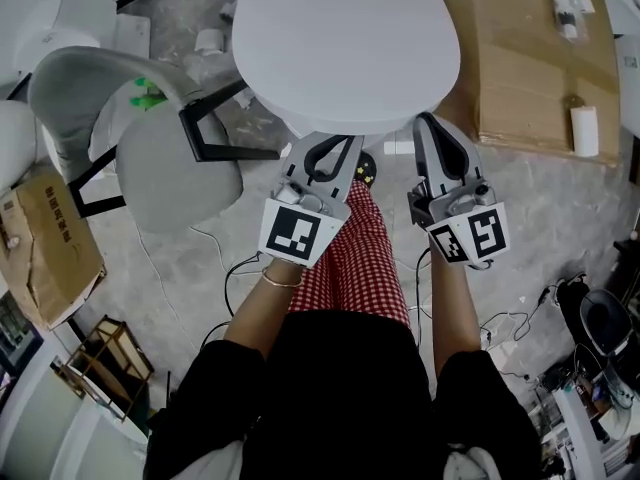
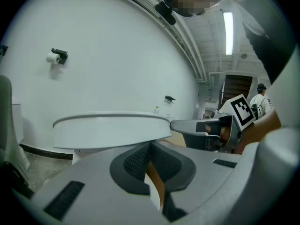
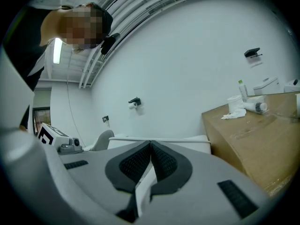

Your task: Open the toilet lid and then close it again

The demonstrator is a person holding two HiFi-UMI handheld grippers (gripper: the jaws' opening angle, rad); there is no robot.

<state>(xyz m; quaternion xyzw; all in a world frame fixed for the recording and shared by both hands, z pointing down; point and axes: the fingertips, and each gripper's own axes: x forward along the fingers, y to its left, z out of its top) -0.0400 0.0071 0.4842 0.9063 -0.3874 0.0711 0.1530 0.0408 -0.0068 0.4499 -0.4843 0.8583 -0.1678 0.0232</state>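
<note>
L claw [image 2: 150, 148] – just under lid [image 2: 110, 128] rim

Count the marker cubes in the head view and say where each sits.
2. One marker cube rides on the left gripper; the second marker cube on the right gripper. Both grippers point at the toilet lid. None looks hidden.

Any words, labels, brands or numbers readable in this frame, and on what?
No text can be read in any view.
Left marker cube: black-and-white square pattern, no letters or digits.
Right marker cube: square pattern as well, no letters or digits.
Bottle: any label is too small to read.
Cardboard box: no legible print.
</note>
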